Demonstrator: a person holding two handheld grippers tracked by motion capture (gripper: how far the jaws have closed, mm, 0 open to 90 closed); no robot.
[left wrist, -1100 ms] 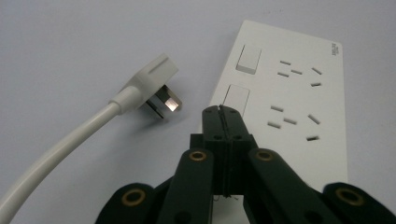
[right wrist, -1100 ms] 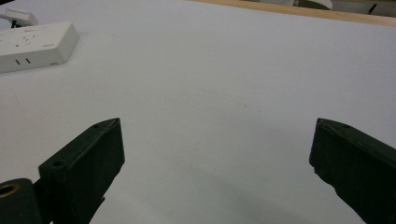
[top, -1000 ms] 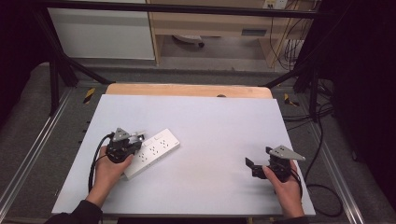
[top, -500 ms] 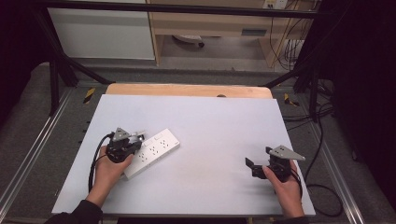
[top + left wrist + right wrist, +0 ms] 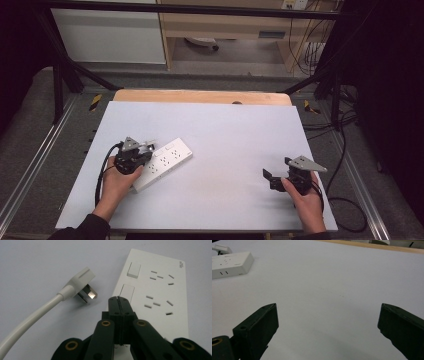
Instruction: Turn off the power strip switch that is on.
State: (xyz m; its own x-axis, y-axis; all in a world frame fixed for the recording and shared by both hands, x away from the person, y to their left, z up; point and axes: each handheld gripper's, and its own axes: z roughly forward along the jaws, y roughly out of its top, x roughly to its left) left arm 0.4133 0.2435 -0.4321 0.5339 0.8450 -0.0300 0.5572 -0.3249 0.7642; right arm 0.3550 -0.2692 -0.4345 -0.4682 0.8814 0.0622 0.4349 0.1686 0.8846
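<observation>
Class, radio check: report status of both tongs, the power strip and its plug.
Left tongs shut, empty, over power strip. Right tongs open, empty, well clear. Plug unplugged, lying beside strip on table. Nothing in the way.

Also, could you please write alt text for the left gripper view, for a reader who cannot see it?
The shut black left hand-held gripper points at the near edge of a white power strip lying flat on a pale table. Left of it lies a white plug on its cable, metal pins showing, not inserted.
</observation>
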